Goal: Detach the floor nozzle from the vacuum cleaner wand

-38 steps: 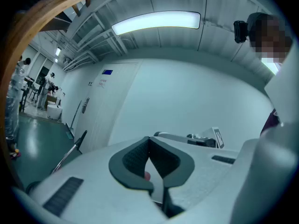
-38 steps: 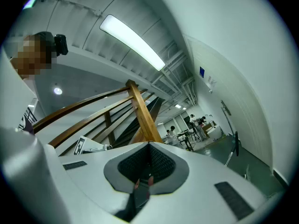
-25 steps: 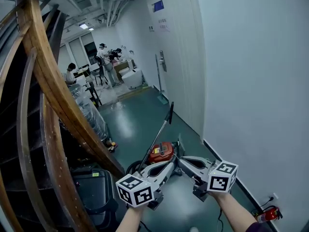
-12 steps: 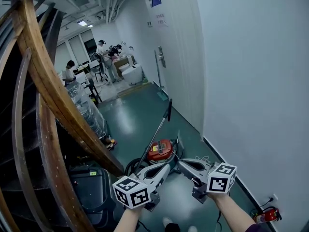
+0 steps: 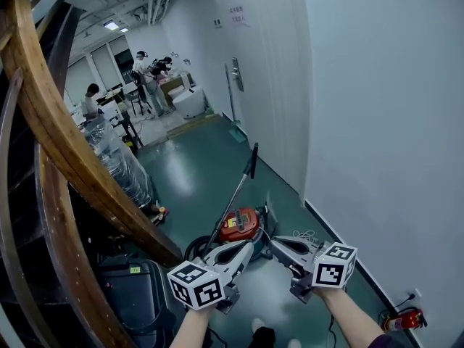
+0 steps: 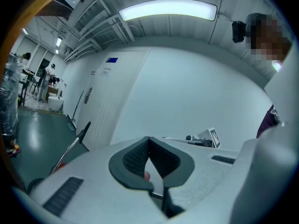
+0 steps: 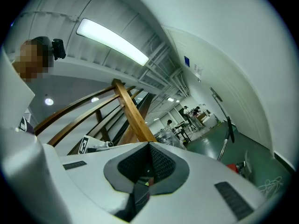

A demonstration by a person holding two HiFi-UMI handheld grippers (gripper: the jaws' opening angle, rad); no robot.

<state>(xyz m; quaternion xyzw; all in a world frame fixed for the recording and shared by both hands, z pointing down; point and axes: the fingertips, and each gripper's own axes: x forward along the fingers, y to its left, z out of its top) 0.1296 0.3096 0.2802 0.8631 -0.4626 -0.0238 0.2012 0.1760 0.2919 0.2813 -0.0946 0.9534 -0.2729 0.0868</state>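
Nothing detached yet. The vacuum (image 5: 241, 225) sits on the floor, with the wand (image 5: 235, 194) leaning up from it. I cannot pick out the nozzle. Left claw (image 5: 251, 246) and right claw (image 5: 274, 243) are both closed and empty, just short of the vacuum. Since a second ago, both are lower and nearer it.
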